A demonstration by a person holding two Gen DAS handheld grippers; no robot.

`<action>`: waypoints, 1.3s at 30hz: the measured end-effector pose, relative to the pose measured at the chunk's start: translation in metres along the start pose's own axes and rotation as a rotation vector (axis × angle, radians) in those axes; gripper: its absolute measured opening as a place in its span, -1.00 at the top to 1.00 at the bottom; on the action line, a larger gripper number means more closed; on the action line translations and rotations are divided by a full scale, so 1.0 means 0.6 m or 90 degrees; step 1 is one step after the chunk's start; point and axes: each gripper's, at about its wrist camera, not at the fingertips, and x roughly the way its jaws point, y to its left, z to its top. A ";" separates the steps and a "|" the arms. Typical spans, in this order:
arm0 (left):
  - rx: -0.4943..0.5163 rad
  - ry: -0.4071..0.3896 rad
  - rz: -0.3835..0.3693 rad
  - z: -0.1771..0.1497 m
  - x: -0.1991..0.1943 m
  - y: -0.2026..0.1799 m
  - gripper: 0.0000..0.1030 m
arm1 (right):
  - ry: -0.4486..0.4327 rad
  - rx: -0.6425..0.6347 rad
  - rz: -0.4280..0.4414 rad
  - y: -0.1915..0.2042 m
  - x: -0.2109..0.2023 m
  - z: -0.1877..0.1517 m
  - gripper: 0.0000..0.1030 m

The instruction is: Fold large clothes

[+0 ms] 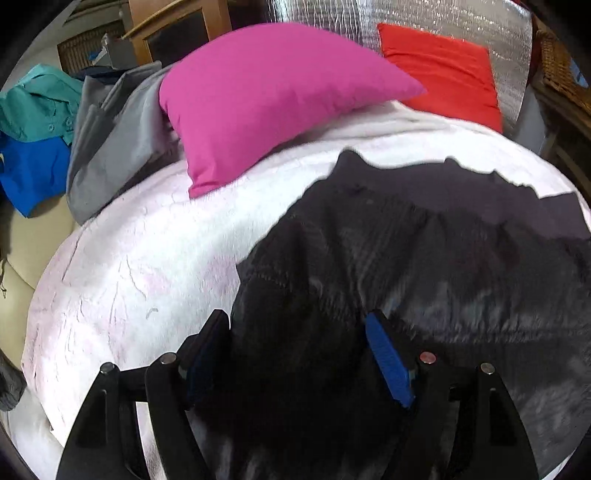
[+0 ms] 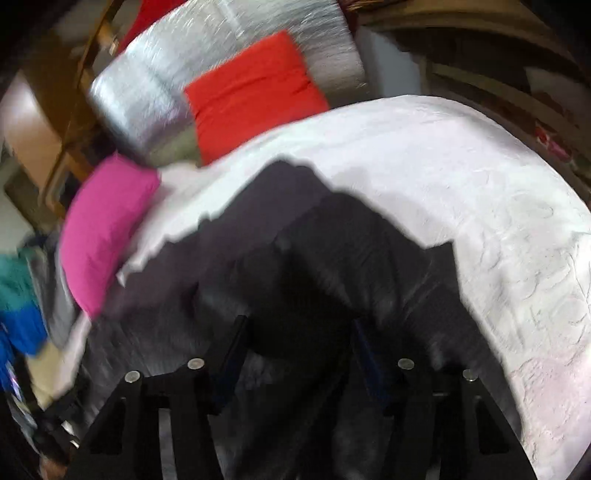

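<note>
Dark garment (image 1: 424, 258) lies spread on a white blanket (image 1: 140, 266) covering a bed or couch; which of the two is unclear. Its far edge is ragged against the white, and its near part runs under both cameras.

Left tongs (image 1: 295, 332) stand wide apart above the garment's left edge, the blue pad (image 1: 388, 362) of one finger bare. Dark cloth fills the gap, but no pad presses on it, so nothing is gripped.

Right tongs (image 2: 299, 332) are blurred, their fingers parted over a dark fold of the garment; the pads seem clear of the cloth.

A pink pillow (image 1: 266, 99) rests at the blanket's far side, a red pillow (image 1: 443, 70) beyond it against a silver sheet (image 1: 424, 18). Left of the pink pillow lie a grey garment (image 1: 114, 147), a teal shirt (image 1: 37, 103) and a blue cloth (image 1: 33, 170), well apart from the dark garment.
</note>
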 end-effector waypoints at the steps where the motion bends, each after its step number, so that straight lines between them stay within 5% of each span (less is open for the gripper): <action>1: -0.011 -0.005 -0.001 0.003 -0.004 0.002 -0.50 | -0.015 0.018 0.000 -0.014 -0.010 0.008 -0.14; 4: -0.026 -0.011 -0.008 0.006 -0.008 -0.002 -0.50 | -0.019 0.024 -0.023 -0.034 -0.007 0.014 -0.14; 7: 0.039 0.015 0.041 -0.001 0.016 -0.038 -0.54 | 0.044 -0.016 -0.076 -0.038 0.031 0.000 0.12; 10: 0.081 -0.001 0.085 -0.004 0.013 -0.066 -0.54 | 0.022 -0.041 -0.099 -0.021 0.012 -0.001 0.20; 16: 0.064 -0.061 0.046 -0.026 -0.061 -0.059 -0.54 | -0.016 -0.103 -0.062 0.024 -0.055 -0.046 0.20; 21: 0.077 -0.098 0.020 -0.068 -0.116 -0.049 -0.54 | 0.018 -0.132 -0.016 0.065 -0.078 -0.103 0.20; 24: 0.090 -0.099 0.002 -0.091 -0.134 -0.053 -0.54 | 0.027 -0.132 -0.020 0.070 -0.098 -0.130 0.14; 29: 0.132 -0.104 0.004 -0.134 -0.153 -0.056 -0.54 | 0.044 -0.121 -0.034 0.056 -0.119 -0.172 -0.23; 33: 0.152 -0.069 0.011 -0.153 -0.134 -0.058 -0.54 | 0.120 -0.124 -0.045 0.039 -0.079 -0.176 -0.31; 39: 0.146 -0.110 0.010 -0.137 -0.153 -0.033 -0.54 | 0.009 -0.064 0.010 0.005 -0.141 -0.129 -0.33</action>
